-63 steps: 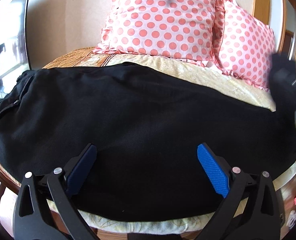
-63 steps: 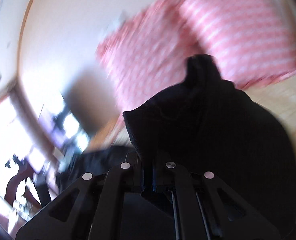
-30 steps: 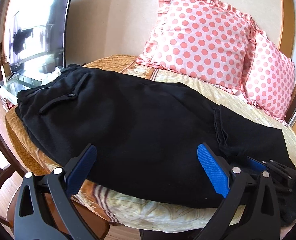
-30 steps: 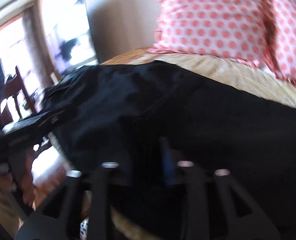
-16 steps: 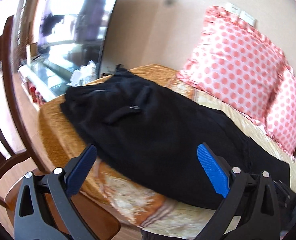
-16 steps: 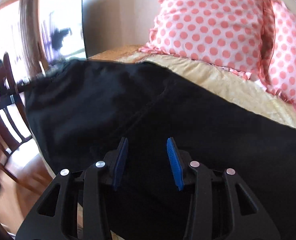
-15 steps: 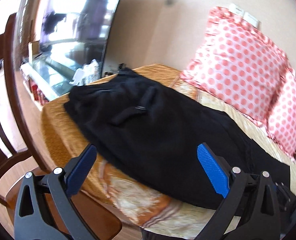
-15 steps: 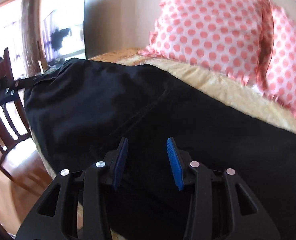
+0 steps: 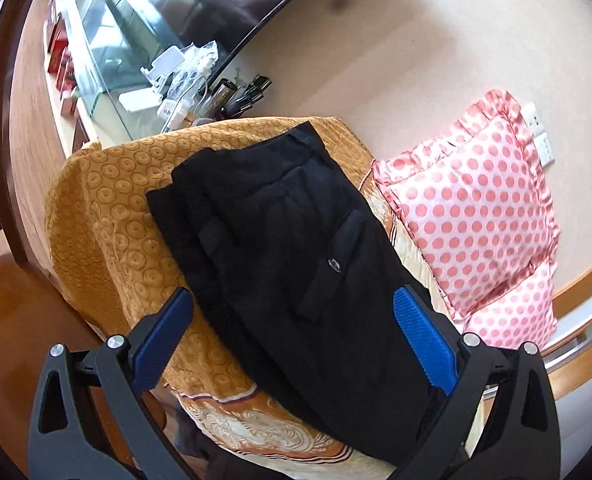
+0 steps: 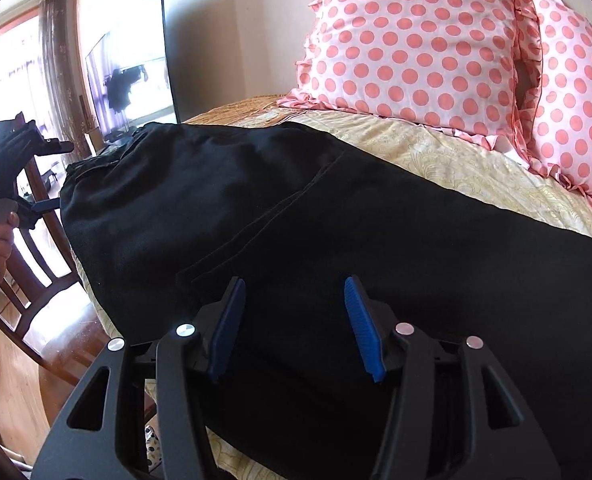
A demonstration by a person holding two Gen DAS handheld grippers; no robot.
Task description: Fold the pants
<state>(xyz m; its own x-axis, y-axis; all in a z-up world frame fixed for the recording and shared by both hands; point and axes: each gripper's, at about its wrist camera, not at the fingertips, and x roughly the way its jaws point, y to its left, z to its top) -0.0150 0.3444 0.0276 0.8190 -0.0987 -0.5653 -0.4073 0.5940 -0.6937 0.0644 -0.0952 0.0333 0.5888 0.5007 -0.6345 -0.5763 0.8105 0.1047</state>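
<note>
Black pants [image 9: 287, 248] lie flat along the bed, folded lengthwise, waistband end toward the bed's foot. My left gripper [image 9: 291, 304] is open and empty, held off the bed's near corner above the waistband end. The pants [image 10: 336, 216] fill the right wrist view. My right gripper [image 10: 291, 292] is open and empty, just above the leg part near the bed's front edge. The left gripper [image 10: 35, 184] shows at the far left of that view, in a hand.
The bed has an orange patterned cover [image 9: 107, 216] and a cream sheet [image 10: 436, 148]. Two pink polka-dot pillows [image 10: 412, 36] lean at the headboard. A TV [image 10: 135, 72] and a cluttered glass stand [image 9: 135, 64] are past the foot. A wooden chair [image 10: 27, 248] stands beside the bed.
My right gripper laid the lifted pant leg down and opened. My left gripper swung left toward the waistband end and tilted. Both stay open.
</note>
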